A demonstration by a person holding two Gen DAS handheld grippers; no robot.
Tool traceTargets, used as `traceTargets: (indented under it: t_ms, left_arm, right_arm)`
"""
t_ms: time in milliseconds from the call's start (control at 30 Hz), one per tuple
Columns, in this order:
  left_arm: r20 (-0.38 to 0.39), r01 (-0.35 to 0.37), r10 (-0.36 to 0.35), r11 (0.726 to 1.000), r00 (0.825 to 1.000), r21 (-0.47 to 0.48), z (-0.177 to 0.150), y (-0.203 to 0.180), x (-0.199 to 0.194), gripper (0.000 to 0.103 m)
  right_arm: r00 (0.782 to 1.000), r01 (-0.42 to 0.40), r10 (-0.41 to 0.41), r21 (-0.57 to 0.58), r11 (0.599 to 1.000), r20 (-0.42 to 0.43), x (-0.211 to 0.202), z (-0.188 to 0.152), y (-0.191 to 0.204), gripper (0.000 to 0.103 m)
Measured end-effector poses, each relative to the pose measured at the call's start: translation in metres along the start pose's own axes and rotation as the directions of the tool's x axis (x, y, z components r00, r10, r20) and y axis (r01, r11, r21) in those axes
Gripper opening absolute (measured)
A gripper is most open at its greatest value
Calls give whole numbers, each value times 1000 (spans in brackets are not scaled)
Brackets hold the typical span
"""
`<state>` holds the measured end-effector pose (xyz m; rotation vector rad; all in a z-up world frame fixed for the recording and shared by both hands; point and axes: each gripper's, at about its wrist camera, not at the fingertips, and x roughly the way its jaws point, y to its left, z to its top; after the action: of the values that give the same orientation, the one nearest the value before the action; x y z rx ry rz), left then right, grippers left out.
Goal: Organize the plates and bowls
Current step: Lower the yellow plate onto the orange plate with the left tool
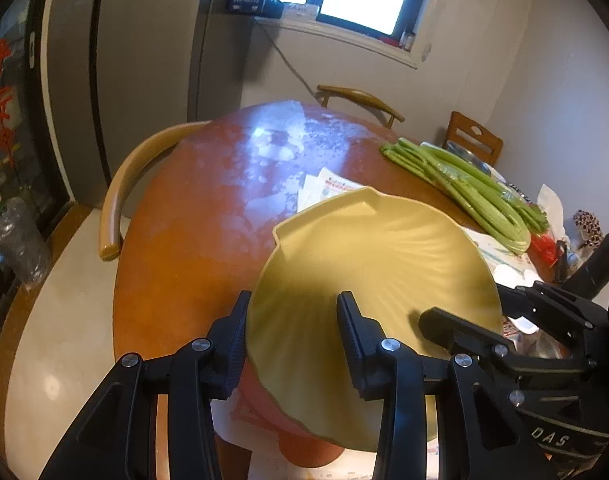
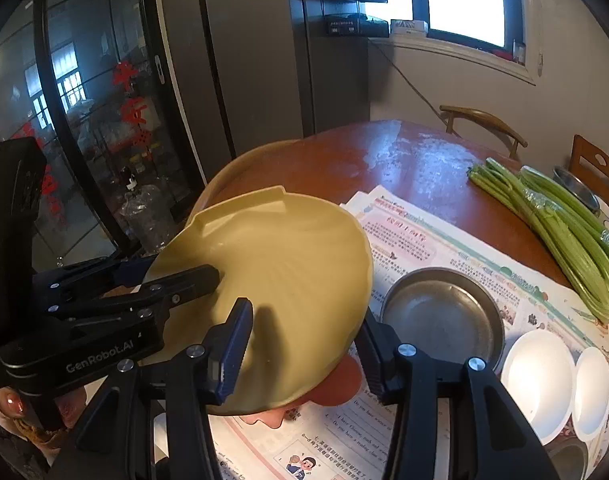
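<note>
A yellow shell-shaped plate [image 1: 368, 264] [image 2: 280, 264] hangs tilted above the near edge of the round brown table [image 1: 192, 208]. My left gripper [image 1: 294, 300] is shut on its near left rim, one finger outside the rim and one on the inner face. My right gripper [image 2: 304, 312] is shut on the near right rim the same way. Each gripper shows in the other view: the right gripper [image 1: 472, 308] and the left gripper [image 2: 160, 276]. Below the yellow plate lies a pink plate [image 2: 340, 388] [image 1: 264, 412], mostly hidden.
On printed paper [image 2: 424, 240] sit a steel bowl [image 2: 444, 316] and two white bowls [image 2: 540, 380] [image 2: 592, 392]. Celery stalks [image 2: 564, 232] lie at the right, another steel bowl [image 2: 576, 188] behind them. Wooden chairs [image 1: 124, 184] ring the table. A glass door [image 2: 96, 128] stands at the left.
</note>
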<state>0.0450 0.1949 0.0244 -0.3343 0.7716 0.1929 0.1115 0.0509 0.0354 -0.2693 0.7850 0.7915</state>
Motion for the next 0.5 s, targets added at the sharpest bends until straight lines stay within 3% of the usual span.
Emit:
traceTargets:
  t_ms: [500]
  left_arm:
    - [-36, -77, 77, 997, 996, -12, -20, 11, 31, 42]
  right_arm:
    - [996, 14, -17, -42, 999, -82, 39, -19, 11, 51]
